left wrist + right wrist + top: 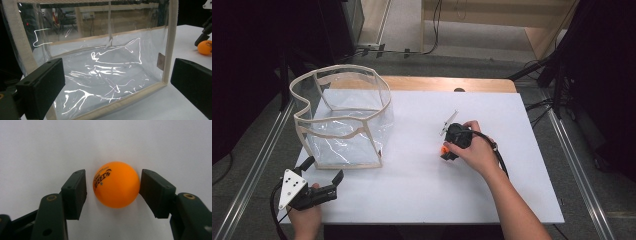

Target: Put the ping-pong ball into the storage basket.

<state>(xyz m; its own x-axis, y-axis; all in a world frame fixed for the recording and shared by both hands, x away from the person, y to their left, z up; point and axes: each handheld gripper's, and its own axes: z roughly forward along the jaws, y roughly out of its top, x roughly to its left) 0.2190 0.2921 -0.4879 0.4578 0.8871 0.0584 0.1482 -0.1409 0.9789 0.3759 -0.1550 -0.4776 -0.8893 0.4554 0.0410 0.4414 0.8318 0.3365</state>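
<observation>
I have the right claw [113,188] straddling the small orange plastic ball [116,184] mid-surface, pads just shy of contact, to pinch it. My left claw [323,169] waits spread at the near-left corner, facing the clear, beige-trimmed bag [100,62].

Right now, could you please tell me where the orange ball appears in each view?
High view: orange ball right of centre, beside the right hand-held gripper.
Left gripper view: far right edge.
Right gripper view: centre, between the jaws.
Shared landmark: white table.
</observation>
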